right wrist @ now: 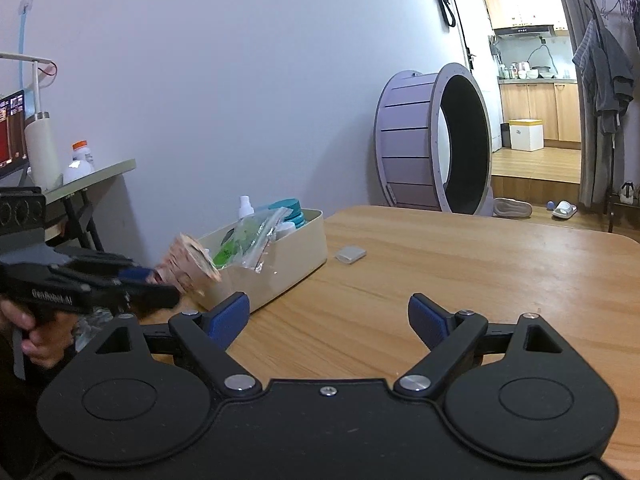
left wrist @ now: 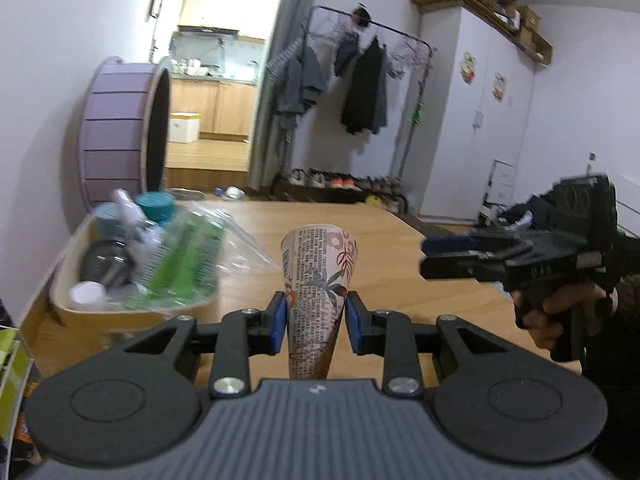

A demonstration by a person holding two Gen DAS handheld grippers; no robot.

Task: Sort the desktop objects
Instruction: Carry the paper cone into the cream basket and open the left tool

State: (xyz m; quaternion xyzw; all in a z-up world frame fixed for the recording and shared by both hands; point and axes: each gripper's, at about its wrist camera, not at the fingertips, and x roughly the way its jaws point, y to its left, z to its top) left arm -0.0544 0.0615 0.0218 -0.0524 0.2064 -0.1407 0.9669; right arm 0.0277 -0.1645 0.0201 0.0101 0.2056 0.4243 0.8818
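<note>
Pinching a floral-printed paper cup [left wrist: 318, 300] between the blue pads of the left gripper [left wrist: 316, 322], holding it above the light wooden table [left wrist: 384, 248], just beside the cream rectangular bin [right wrist: 296, 256] crammed with bottles and a clear plastic bag. Hovering nearby with the right gripper [right wrist: 328, 322], jaws spread wide and gripping nothing.

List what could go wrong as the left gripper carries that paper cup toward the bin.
The left gripper pinches the patterned paper cup across its thin wall; it may crush or slip. The beige bin already looks crowded, with a plastic bag sticking out, so the cup might tip out.
</note>
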